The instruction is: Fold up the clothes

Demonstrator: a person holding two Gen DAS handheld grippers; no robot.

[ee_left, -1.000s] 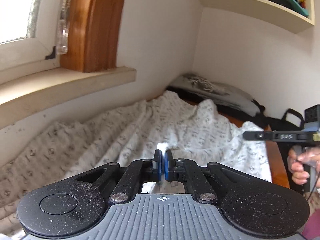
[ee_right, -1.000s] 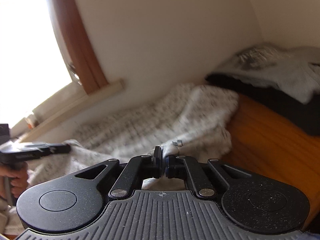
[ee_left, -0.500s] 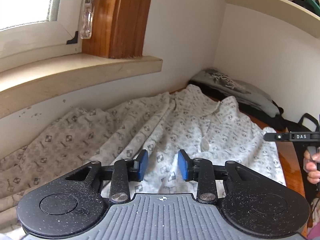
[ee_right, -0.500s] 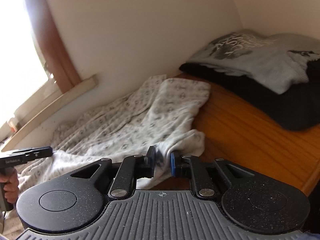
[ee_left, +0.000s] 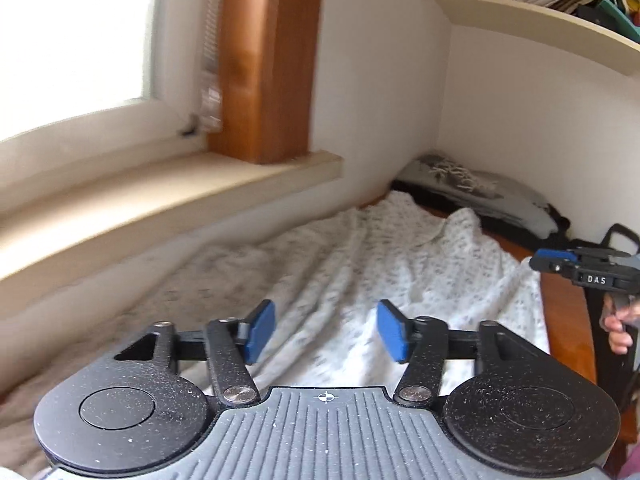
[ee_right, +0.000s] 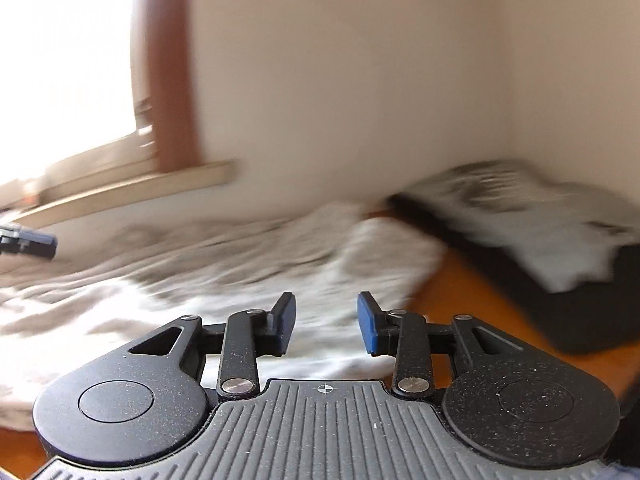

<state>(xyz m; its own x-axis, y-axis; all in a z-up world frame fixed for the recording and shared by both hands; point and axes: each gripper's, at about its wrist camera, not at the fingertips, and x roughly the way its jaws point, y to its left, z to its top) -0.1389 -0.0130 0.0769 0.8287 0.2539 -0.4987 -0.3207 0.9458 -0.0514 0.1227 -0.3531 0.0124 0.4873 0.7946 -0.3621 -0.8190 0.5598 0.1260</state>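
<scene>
One patterned white shirt point(ee_left: 384, 256) lies spread over one wooden table point(ee_left: 564, 312) below the window sill point(ee_left: 168, 196), with one pile of grey and black clothes point(ee_left: 476, 192) beyond the shirt in the corner. Two grippers hover over the shirt: the left gripper point(ee_left: 326, 332) and the right gripper point(ee_right: 326, 324) are both opening, with nothing clamped between their blue pads.

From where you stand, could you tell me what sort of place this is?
Probably a room in a home, perhaps a bedroom or study: a bookshelf high on the wall, a window sill, and a patterned shirt spread on a wooden table beside folded clothes.
</scene>
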